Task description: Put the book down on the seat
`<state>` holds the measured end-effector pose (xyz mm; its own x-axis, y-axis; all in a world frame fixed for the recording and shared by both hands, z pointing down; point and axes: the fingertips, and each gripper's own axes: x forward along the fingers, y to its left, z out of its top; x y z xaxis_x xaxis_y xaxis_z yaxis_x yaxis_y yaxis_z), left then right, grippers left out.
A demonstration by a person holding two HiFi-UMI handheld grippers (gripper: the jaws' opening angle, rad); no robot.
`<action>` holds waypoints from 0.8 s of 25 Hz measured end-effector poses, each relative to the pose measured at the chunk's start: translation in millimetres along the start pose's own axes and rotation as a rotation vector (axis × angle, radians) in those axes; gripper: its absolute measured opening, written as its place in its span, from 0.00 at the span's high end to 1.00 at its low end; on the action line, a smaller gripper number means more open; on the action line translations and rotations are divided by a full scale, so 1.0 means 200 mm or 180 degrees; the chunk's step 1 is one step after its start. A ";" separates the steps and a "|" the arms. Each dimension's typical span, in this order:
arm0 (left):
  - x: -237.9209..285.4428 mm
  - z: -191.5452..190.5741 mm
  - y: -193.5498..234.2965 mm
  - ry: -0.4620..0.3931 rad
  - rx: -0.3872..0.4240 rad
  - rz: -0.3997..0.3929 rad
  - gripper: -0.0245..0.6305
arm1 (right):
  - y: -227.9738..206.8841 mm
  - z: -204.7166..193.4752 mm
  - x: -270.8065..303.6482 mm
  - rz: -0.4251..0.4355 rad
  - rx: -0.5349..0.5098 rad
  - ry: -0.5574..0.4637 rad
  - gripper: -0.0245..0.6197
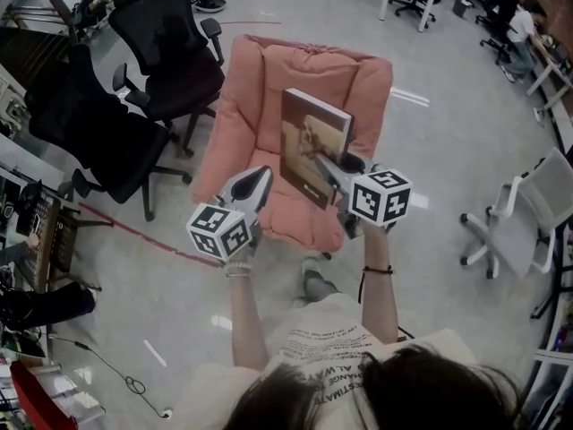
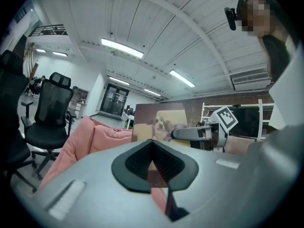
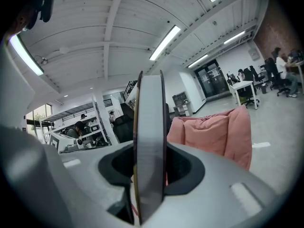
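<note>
Right tongs clench the book upright (long axis vertical) over the pink seat; left tongs closed, empty, just left.

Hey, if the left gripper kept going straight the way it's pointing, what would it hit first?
Most likely the book, held upright in the right gripper: it sits dead ahead in the left gripper view. Depth is unclear; the pink seat lies behind.

Around the seat
Over it the book is hanging upright; office chairs are standing left of it, swivel chair right.
</note>
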<state>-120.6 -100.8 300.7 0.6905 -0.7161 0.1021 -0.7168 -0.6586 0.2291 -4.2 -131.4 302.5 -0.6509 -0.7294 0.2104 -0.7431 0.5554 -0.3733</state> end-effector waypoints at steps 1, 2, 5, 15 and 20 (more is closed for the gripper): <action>0.03 0.00 0.03 0.0005 -0.0020 0.0008 0.96 | -0.03 0.02 0.04 0.0005 0.0000 0.0021 0.74; 0.06 0.01 0.05 0.0005 -0.0041 0.0018 0.96 | -0.05 0.04 0.07 0.0012 -0.0002 0.0041 0.74; 0.15 0.03 0.12 -0.0021 -0.0103 0.0050 0.96 | -0.12 0.09 0.15 0.0050 -0.0014 0.0096 0.73; 0.35 0.04 0.32 0.0066 -0.0185 0.0178 0.96 | -0.33 0.15 0.42 0.0101 0.0086 0.0216 0.73; 0.41 0.00 0.43 0.0081 -0.0234 0.0248 0.96 | -0.41 0.15 0.55 0.0139 0.0124 0.0262 0.73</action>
<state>-125.0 -215.9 327.9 0.6360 -0.7577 0.1466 -0.7600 -0.5818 0.2897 -9.4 -269.7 328.6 -0.6943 -0.6686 0.2661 -0.7081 0.5688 -0.4184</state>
